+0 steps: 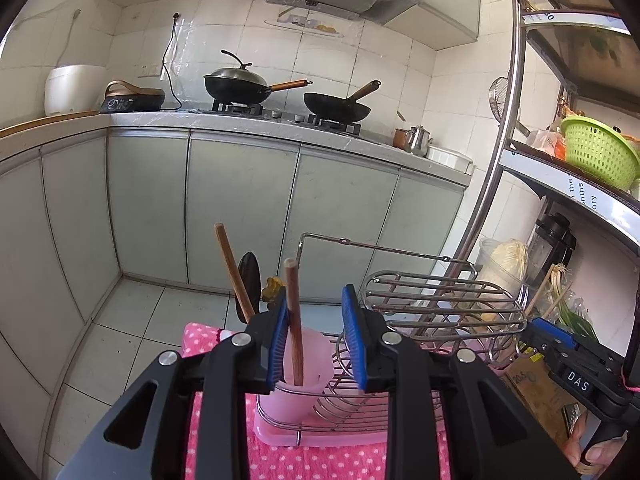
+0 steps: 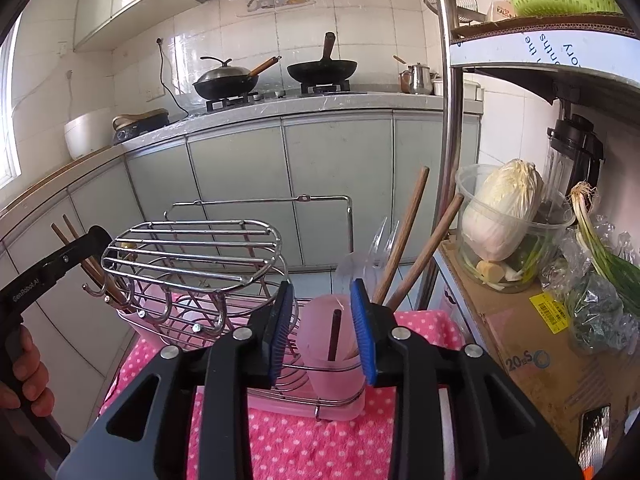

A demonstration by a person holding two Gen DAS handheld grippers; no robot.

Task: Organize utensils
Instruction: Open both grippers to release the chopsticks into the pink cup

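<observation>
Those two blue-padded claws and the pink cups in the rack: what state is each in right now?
Left gripper: open, wooden utensil between the jaws, apparently loose.
Right gripper: open, holding nothing.
Left pink cup: upright, utensil handles inside.
Right pink cup: upright, wooden handles inside.
Covered wok: lid on.

Above the translucent pink plastic cup (image 2: 334,344), straight-up access is cramped: two brown wooden handles (image 2: 404,236) lean out up-right and clear plastic utensils (image 2: 378,248) stand behind. To its left, the chrome wire dish rack (image 2: 192,252) with its raised shelf and hooks blocks sideways passage. To the right, a steel shelving pole (image 2: 450,120) and a brown cardboard box (image 2: 516,344) close that side. The other pink cup (image 1: 306,364) has wooden sticks (image 1: 294,320) standing up out of its mouth.
</observation>
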